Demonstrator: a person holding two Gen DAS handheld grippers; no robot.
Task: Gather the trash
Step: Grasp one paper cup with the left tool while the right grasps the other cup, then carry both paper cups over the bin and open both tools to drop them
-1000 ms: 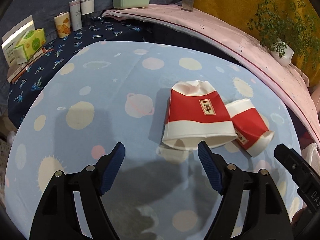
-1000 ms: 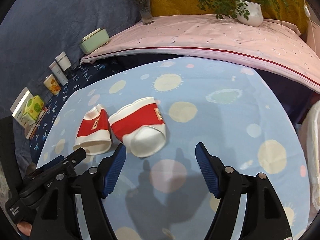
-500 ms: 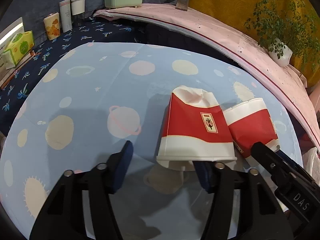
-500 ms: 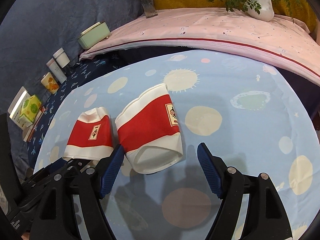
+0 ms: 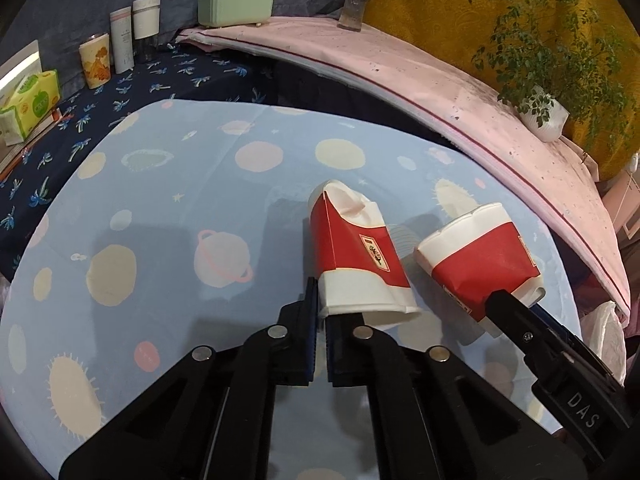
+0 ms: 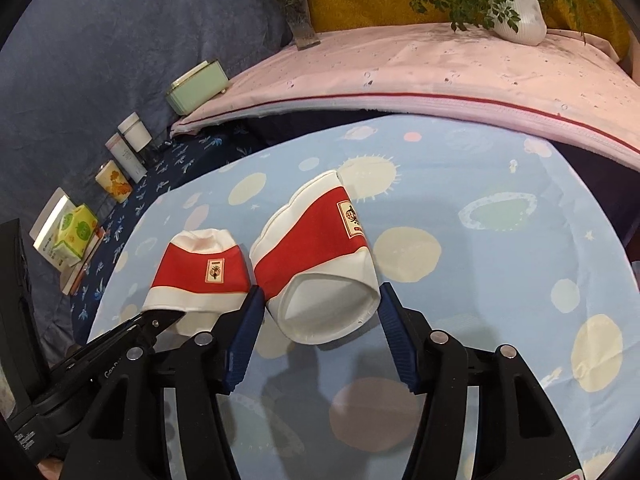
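2 crushed red-white paper cups on planet-print cloth (image 5: 160, 240). L gripper (image 5: 319, 334) clamped on rim of left cup (image 5: 356, 256). R gripper (image 6: 320, 336) closing round right cup (image 6: 320, 256), pads not pressing.

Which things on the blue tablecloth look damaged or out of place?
Two red and white paper cups lie on their sides on the blue tablecloth, both dented. The left cup has a crushed base; the left gripper pinches its rim flat. The right cup sits between the closing right gripper.
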